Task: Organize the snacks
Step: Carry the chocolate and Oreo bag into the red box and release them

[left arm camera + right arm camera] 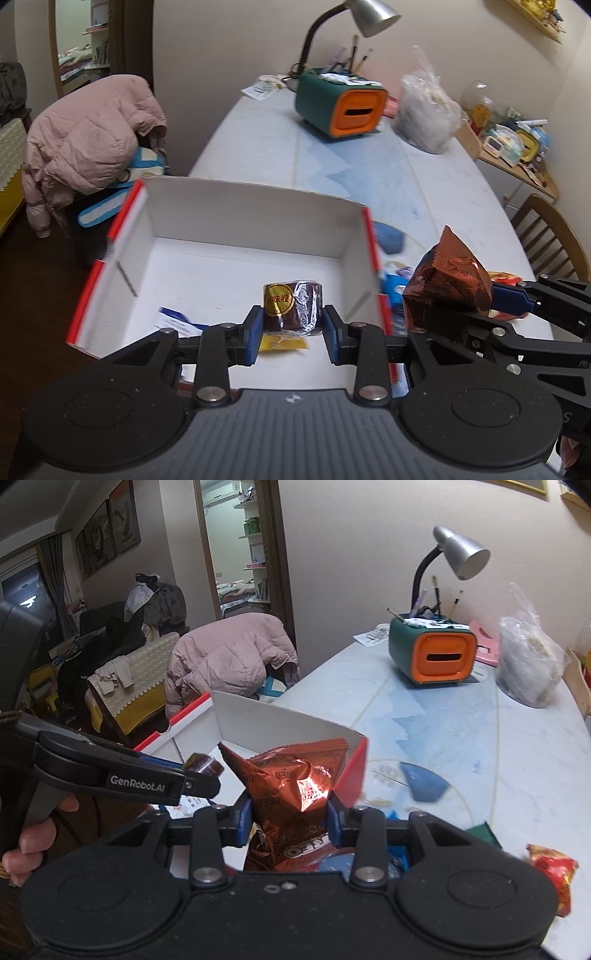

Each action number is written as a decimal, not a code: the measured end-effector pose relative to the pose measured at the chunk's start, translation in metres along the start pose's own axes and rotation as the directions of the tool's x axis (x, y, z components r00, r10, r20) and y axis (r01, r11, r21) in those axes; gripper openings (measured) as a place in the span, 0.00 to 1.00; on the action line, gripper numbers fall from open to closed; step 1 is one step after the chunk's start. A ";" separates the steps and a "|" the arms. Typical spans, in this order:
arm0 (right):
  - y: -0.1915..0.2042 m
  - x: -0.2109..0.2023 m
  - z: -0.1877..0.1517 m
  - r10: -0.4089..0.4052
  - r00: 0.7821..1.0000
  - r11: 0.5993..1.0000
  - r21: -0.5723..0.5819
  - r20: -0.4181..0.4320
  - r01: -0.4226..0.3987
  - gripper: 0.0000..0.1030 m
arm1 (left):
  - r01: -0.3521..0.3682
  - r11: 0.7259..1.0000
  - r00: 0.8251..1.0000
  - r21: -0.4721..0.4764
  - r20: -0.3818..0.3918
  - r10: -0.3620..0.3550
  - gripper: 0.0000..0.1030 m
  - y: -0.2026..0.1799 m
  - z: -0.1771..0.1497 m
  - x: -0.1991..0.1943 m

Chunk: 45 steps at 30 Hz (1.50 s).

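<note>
Nearest the left wrist camera, a brown chocolate roll (291,308) with a gold round label is gripped between the blue pads of the left tool (291,328). It is held over the open white box (255,221), whose outer walls are red. Inside the box, a yellow packet (282,345) is seen just below the roll, and a white-and-blue wrapper (177,321) lies on the box floor to the left.

The right tool (290,814) is closed on a crumpled orange-brown Oreo packet (291,775), which is pinched at its middle and held near the right wall of the box. In the left wrist view the same packet is seen beside the box's right side, above the surface (443,192). Whether it is over the box or just outside it cannot be told.

More snacks are left on the surface to the right of the box: a blue packet (424,781) and a red-and-yellow packet (554,871), well apart from each other. Further back, a green and orange holder (340,105) with pens is set beside a desk lamp (365,14), and a clear plastic bag (424,110) is placed to its right. A pink jacket (92,136) is draped over a chair to the left of the surface.
</note>
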State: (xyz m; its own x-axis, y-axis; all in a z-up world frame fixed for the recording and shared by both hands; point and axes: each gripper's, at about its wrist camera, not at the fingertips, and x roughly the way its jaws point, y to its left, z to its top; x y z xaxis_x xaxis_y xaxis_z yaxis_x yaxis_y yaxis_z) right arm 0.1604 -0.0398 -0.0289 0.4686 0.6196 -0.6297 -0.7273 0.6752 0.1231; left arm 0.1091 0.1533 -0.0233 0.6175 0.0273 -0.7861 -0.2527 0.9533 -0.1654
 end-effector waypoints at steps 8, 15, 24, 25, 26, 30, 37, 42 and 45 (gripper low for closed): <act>0.023 0.046 0.014 -0.007 0.999 1.000 -0.022 -0.043 0.006 0.36 | -0.045 0.999 0.999 -0.017 -0.028 0.045 0.32 0.046 0.016 0.020; 0.033 0.091 0.021 -0.036 0.995 0.998 -0.055 -0.098 0.031 0.36 | -0.075 0.996 0.994 -0.037 -0.084 0.072 0.32 0.078 0.031 0.053; 0.044 0.139 0.021 -0.052 0.981 0.994 -0.102 -0.185 0.034 0.36 | -0.106 0.994 0.976 -0.011 -0.193 0.102 0.32 0.094 0.040 0.101; 0.044 0.143 0.021 -0.052 0.979 0.994 -0.100 -0.195 0.032 0.36 | -0.108 0.994 0.973 -0.004 -0.207 0.105 0.32 0.094 0.041 0.105; 0.044 0.147 0.021 -0.049 0.978 0.995 -0.100 -0.204 0.029 0.36 | -0.112 0.994 0.970 0.002 -0.215 0.110 0.32 0.094 0.041 0.108; 0.044 0.160 0.020 -0.057 0.967 0.994 -0.105 -0.249 0.031 0.36 | -0.115 0.993 0.957 0.011 -0.267 0.114 0.32 0.096 0.046 0.121; 0.041 0.172 0.016 -0.069 0.952 0.995 -0.090 -0.299 0.043 0.36 | -0.134 0.990 0.929 0.031 -0.343 0.137 0.32 0.094 0.051 0.139; 0.041 0.172 0.016 -0.074 0.950 0.995 -0.085 -0.303 0.050 0.37 | -0.137 0.989 0.915 0.047 -0.376 0.145 0.32 0.093 0.052 0.146; 0.041 0.172 0.015 -0.076 0.949 0.995 -0.077 -0.307 0.055 0.38 | -0.131 0.990 0.916 0.044 -0.378 0.138 0.32 0.092 0.053 0.145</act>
State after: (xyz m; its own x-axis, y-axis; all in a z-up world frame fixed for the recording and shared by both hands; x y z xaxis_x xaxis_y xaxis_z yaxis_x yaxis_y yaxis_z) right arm 0.2191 0.1007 -0.1205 0.3461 0.4136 -0.8421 -0.7372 0.6751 0.0286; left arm 0.2148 0.2612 -0.1215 0.2493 0.0432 -0.9675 -0.2988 0.9537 -0.0344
